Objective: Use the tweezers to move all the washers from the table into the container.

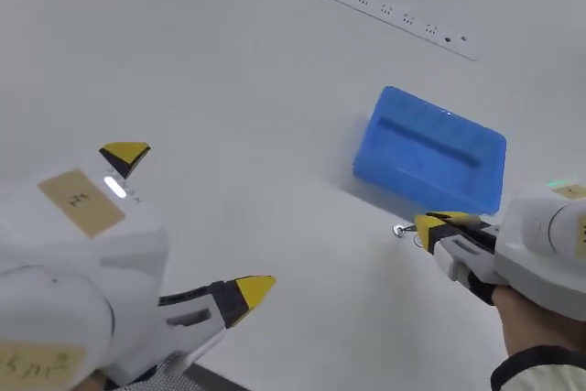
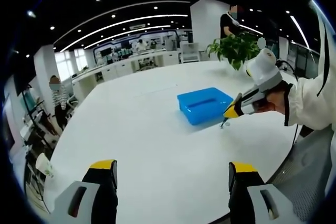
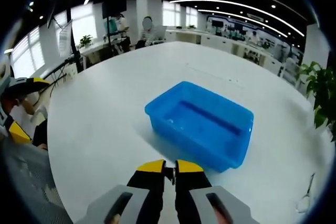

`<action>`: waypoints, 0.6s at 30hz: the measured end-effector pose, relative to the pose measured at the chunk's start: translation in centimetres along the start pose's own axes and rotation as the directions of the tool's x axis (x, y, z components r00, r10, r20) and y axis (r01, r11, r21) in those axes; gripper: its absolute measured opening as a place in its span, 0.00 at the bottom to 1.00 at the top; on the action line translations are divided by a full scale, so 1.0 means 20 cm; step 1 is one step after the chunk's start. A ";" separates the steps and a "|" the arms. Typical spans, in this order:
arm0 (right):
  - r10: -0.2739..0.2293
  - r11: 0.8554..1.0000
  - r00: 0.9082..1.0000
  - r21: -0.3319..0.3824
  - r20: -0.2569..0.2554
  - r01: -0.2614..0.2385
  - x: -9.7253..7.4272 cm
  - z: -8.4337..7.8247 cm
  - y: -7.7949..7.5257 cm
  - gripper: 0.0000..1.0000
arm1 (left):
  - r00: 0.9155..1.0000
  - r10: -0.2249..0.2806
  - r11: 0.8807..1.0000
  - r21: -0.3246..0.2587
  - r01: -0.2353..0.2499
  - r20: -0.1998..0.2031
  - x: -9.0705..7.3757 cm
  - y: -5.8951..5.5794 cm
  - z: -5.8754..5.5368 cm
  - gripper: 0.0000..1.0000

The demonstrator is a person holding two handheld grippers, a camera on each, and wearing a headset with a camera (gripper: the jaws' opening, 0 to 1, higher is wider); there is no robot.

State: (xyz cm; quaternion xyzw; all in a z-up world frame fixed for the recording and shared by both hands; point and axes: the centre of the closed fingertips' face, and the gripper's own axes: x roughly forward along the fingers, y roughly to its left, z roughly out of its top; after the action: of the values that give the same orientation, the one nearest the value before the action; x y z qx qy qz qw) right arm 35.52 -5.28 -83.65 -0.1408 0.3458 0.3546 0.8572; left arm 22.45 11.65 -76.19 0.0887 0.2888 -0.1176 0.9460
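The blue container (image 1: pixel 430 148) stands open on the white table, also seen in the left gripper view (image 2: pixel 203 104) and the right gripper view (image 3: pixel 199 121); its inside looks bare. My right gripper (image 1: pixel 432 226) hovers just in front of its near corner, shut on thin metal tweezers (image 3: pixel 169 171). Their shiny tip (image 1: pixel 400 230) points down at the table (image 2: pixel 223 124). Whether a washer sits in the tip is too small to tell. My left gripper (image 1: pixel 188 223) hangs wide open at the near left, nothing between its jaws (image 2: pixel 172 166).
A white power strip (image 1: pixel 398 17) lies at the far side of the table. A thin metallic item (image 3: pixel 307 192) rests on the table at the right gripper view's right edge. People and desks stand in the room beyond (image 2: pixel 55 98). The table's near edge is close (image 2: pixel 294 145).
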 end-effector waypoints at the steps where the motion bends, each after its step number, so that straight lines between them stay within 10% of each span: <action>1: 0.002 1.000 1.000 -0.001 -0.002 -0.002 0.00 0.00 0.00 0.03 | 1.000 0.003 1.000 0.002 -0.003 0.002 -0.01 0.00 0.00 0.89; 18: 0.018 0.996 1.000 0.087 -0.021 -0.016 -0.05 0.02 -0.03 0.01 | 0.999 0.021 0.999 0.038 -0.023 0.032 -0.09 -0.02 0.05 0.91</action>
State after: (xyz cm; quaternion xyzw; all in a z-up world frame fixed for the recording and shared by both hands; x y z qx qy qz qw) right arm 35.63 -6.02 -82.80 -0.1044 0.3713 0.3452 0.8556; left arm 21.35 11.28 -74.43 0.1084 0.2706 -0.1141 0.9497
